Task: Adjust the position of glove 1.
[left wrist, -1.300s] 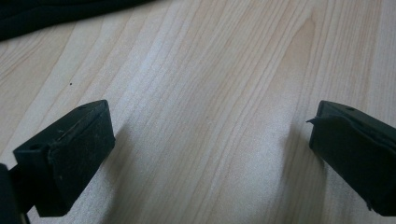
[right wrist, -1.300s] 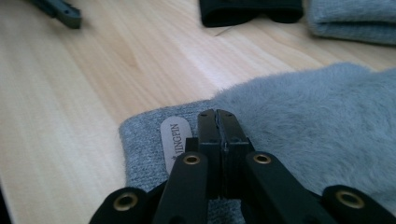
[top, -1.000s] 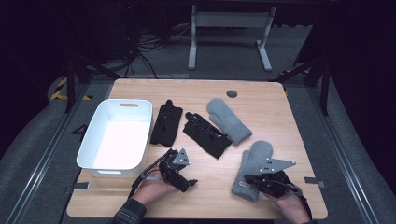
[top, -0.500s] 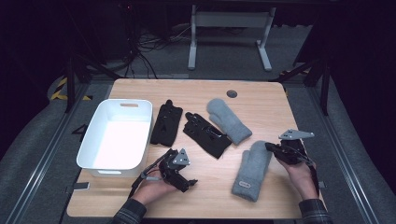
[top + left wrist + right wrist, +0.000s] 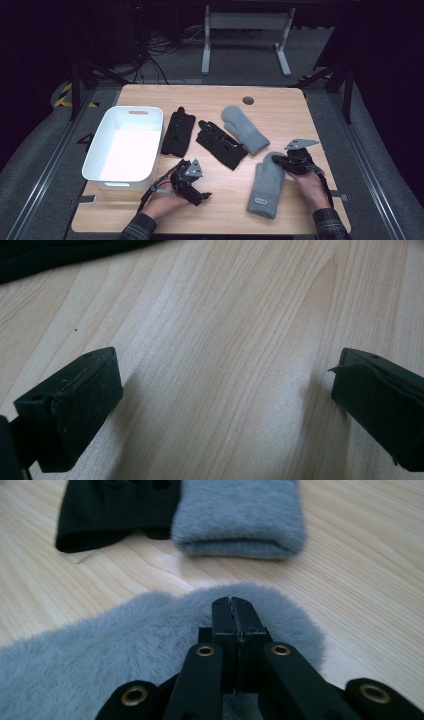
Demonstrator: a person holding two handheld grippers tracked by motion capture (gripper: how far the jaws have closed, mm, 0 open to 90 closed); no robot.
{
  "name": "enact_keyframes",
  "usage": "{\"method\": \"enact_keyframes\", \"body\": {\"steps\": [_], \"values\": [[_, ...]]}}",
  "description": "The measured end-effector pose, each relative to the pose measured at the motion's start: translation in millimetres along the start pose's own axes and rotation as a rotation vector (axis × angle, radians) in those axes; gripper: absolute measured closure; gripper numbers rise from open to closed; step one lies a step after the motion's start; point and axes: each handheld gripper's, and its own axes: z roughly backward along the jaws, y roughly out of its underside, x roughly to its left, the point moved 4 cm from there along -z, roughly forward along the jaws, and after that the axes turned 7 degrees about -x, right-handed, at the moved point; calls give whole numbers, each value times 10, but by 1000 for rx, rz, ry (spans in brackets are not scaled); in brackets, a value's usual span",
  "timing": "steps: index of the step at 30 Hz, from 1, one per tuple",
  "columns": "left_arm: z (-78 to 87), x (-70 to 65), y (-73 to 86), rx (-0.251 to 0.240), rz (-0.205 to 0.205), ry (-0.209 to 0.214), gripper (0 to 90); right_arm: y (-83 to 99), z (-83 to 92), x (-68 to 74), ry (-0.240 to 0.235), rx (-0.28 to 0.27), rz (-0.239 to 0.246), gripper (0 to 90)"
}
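Note:
Two grey fleece mittens and two black gloves lie on the wooden table (image 5: 300, 110). The near mitten (image 5: 267, 185) (image 5: 125, 645) lies front right. My right gripper (image 5: 278, 161) (image 5: 233, 602) is shut, its tips at that mitten's far rounded end, with nothing showing between the jaws. The far mitten (image 5: 245, 129) (image 5: 240, 520) lies beyond it, next to a black glove (image 5: 220, 144) (image 5: 115, 510). The second black glove (image 5: 178, 131) lies near the bin. My left gripper (image 5: 192, 187) (image 5: 225, 390) rests open on bare wood at the front, with nothing between its jaws.
A white plastic bin (image 5: 95, 165) stands on the table's left side. A round cable hole (image 5: 248, 100) sits near the far edge. Dark floor, rails and a desk frame (image 5: 245, 30) surround the table.
My right gripper has moved off the middle of the near mitten, away from me and to the right, then back left to the mitten's far end. The left gripper has stayed put.

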Motion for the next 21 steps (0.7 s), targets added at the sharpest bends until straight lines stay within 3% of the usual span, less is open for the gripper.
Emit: {"method": "enact_keyframes", "body": {"steps": [4,13,15,21], "values": [[0,2,-1,-1,-2,-2,3,-56,-81,124,-46,0,29,900],[0,2,-1,-1,-2,-2,3,-146,-193,365,-98,3,83,900],[0,0,0,0,0,-1,3,-167,-163,390,-97,-6,86,900],[0,2,-1,-1,-2,-2,3,-198,11,595,-178,-33,83,900]]}}
